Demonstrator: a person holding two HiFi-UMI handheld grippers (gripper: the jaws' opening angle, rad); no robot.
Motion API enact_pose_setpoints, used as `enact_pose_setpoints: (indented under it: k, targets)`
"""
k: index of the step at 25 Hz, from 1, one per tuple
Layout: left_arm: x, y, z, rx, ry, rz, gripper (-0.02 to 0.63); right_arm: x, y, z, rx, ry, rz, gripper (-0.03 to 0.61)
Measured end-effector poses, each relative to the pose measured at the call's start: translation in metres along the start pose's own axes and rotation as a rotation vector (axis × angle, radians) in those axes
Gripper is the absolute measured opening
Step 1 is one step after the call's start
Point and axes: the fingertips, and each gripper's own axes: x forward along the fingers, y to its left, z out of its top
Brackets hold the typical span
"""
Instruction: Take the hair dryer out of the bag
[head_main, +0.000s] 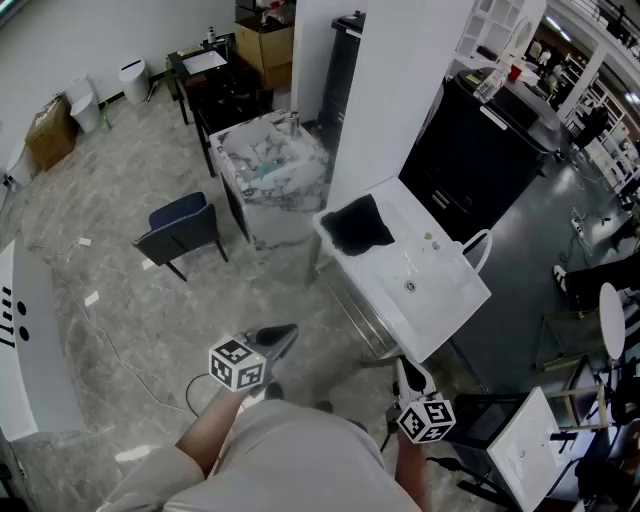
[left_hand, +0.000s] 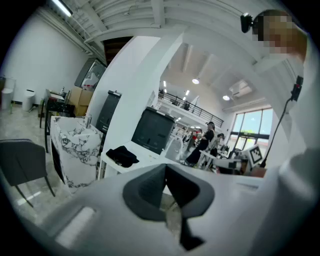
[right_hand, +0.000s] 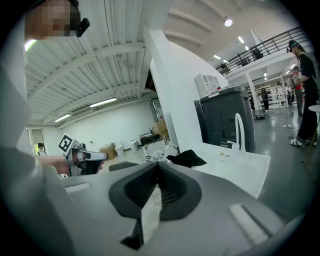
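A black bag lies crumpled on the far end of a white table. It also shows in the left gripper view and the right gripper view. No hair dryer is visible; whatever the bag holds is hidden. My left gripper is held over the floor, short of the table's near left side, jaws shut and empty. My right gripper hovers at the table's near end, also shut with nothing in it. Both are well short of the bag.
A marble-patterned block stands just left of the table, with a dark chair further left. A white pillar and black cabinet rise behind the table. A white arched handle sits at the table's right edge. A cable lies on the floor.
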Motion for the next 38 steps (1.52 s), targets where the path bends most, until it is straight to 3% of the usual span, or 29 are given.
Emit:
enact_pose_setpoints:
  k: [20,38]
  targets:
    - [-0.014,0.015,-0.009,-0.020,0.024,-0.033,0.000,0.005,0.018,-0.005,0.034,0.007,-0.031,0.005]
    - [-0.062,0.059,-0.013,-0.012,0.071,-0.110,0.000,0.027,0.074,-0.026,0.064,0.006,-0.111,0.005]
